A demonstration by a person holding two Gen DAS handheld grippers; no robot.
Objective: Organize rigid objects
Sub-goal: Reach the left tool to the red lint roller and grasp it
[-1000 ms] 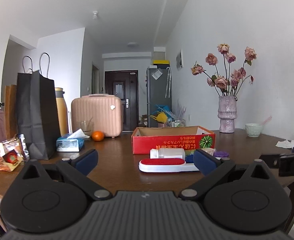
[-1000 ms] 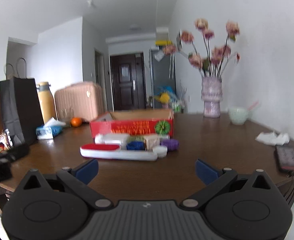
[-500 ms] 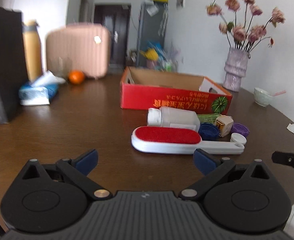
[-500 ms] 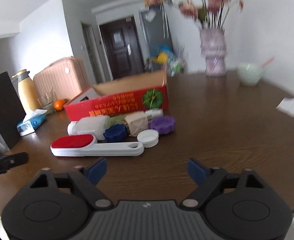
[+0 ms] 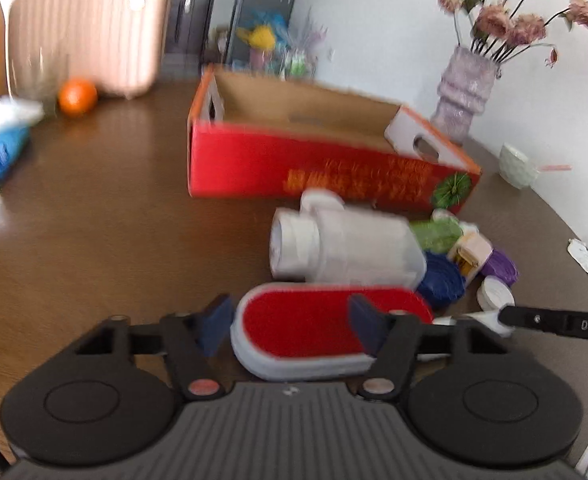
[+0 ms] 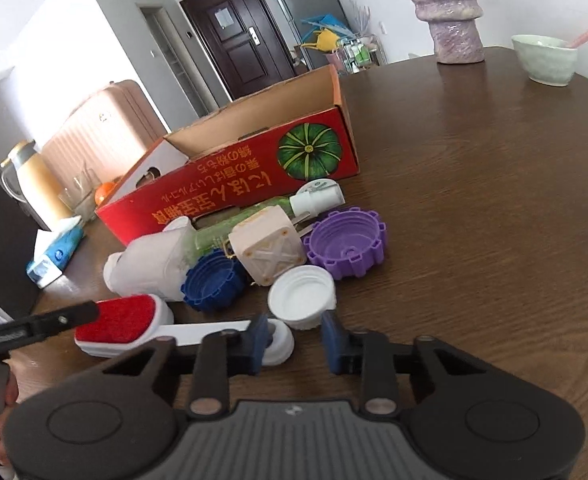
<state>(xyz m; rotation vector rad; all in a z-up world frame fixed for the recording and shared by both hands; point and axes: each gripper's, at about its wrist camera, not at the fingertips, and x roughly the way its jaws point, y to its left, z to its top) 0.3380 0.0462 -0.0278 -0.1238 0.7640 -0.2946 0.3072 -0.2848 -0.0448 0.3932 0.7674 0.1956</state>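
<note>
The brown wooden surface (image 6: 494, 184) carries everything. On it stands the red cardboard box (image 6: 229, 188), open at the top, its printed long side facing the cameras. Behind it, at the far left, are a pink suitcase (image 5: 89, 28) and an orange (image 5: 77, 96), and at the far right a purple vase (image 5: 464, 96) with dried flowers and a pale green bowl (image 6: 544, 58).

Just in front of the box lies a cluster of small things. The lint brush (image 5: 318, 326), white with a red pad, lies flat nearest the cameras, its handle (image 6: 209, 330) running to the right. Beside it a white bottle (image 5: 346, 248) lies on its side, with a green bottle (image 6: 221, 230) behind it against the box. Then come a cream square block (image 6: 267, 248), a purple cap (image 6: 346, 246), a blue cap (image 6: 213, 284) and a white cap (image 6: 302, 298), all close together.

The left claw (image 5: 289, 326) is half open and closing, its fingers either side of the brush's red head, not yet pressing on it. The right claw (image 6: 294, 344) is nearly closed and closing around the round end of the handle; its left finger touches it, the right stands clear.
</note>
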